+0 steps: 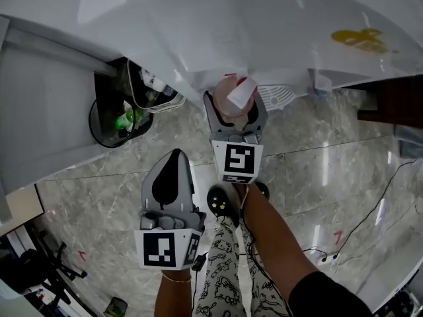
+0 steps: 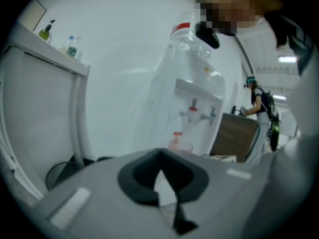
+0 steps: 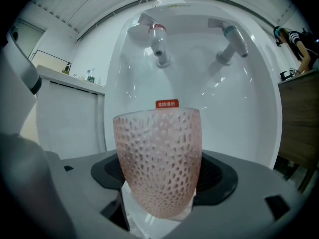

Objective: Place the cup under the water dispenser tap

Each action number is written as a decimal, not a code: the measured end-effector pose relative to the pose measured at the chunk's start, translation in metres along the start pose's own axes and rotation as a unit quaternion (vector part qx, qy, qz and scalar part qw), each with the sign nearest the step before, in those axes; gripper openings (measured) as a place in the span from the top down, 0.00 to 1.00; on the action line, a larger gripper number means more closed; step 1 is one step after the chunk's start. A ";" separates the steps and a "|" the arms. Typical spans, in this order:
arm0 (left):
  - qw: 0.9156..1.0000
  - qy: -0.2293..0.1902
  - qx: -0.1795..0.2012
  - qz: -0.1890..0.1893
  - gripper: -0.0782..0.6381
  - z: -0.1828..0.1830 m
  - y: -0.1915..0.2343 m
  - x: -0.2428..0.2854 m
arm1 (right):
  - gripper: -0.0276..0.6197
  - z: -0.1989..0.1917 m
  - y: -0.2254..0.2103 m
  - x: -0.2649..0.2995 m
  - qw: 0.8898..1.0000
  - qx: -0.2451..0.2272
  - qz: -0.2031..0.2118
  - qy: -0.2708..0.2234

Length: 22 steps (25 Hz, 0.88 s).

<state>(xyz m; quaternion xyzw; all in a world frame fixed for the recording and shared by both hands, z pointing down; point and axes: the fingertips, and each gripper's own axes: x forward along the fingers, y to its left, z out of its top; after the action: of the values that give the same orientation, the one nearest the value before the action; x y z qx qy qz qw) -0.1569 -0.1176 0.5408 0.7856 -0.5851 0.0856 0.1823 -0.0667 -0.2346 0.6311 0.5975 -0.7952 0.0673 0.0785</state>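
Note:
A pink dimpled cup (image 3: pixel 158 161) stands upright between the jaws of my right gripper (image 3: pixel 159 205), which is shut on it. The cup hangs in front of the white water dispenser (image 3: pixel 199 83), below and slightly right of its red tap (image 3: pixel 158 41); the blue tap (image 3: pixel 234 41) is further right. From the head view, the cup (image 1: pixel 228 103) and right gripper (image 1: pixel 235 114) sit just before the dispenser's drip tray (image 1: pixel 276 96). My left gripper (image 1: pixel 173 180) hangs lower left, shut and empty. Over the left gripper (image 2: pixel 162 183) I see the dispenser (image 2: pixel 194 98) and the cup (image 2: pixel 180 144).
A black bin (image 1: pixel 112 121) stands left of the dispenser beside a white cabinet (image 1: pixel 39 104). A dark wooden cabinet (image 1: pixel 396 101) is at the right, with cables (image 1: pixel 370 220) on the marble floor. A person (image 2: pixel 259 106) stands far off. Patterned trouser legs (image 1: pixel 228 273) are below.

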 end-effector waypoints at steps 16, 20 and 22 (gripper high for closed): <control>1.000 -0.010 -0.016 -0.001 0.89 0.012 -0.006 -0.008 | 0.41 -0.020 0.001 0.003 0.993 0.066 0.028 0.092; 1.000 -0.007 -0.018 0.001 0.89 0.012 -0.008 -0.011 | 0.36 -0.020 0.002 0.000 0.990 0.075 0.054 0.103; 1.000 -0.010 -0.024 0.003 0.90 0.013 -0.009 -0.013 | 0.35 -0.016 0.005 -0.004 0.992 0.056 0.062 0.099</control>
<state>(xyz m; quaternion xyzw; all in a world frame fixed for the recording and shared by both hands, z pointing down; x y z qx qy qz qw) -0.1533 -0.1090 0.5232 0.7802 -0.5908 0.0640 0.1951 -0.0698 -0.2265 0.6455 0.5404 -0.8143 0.1751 0.1192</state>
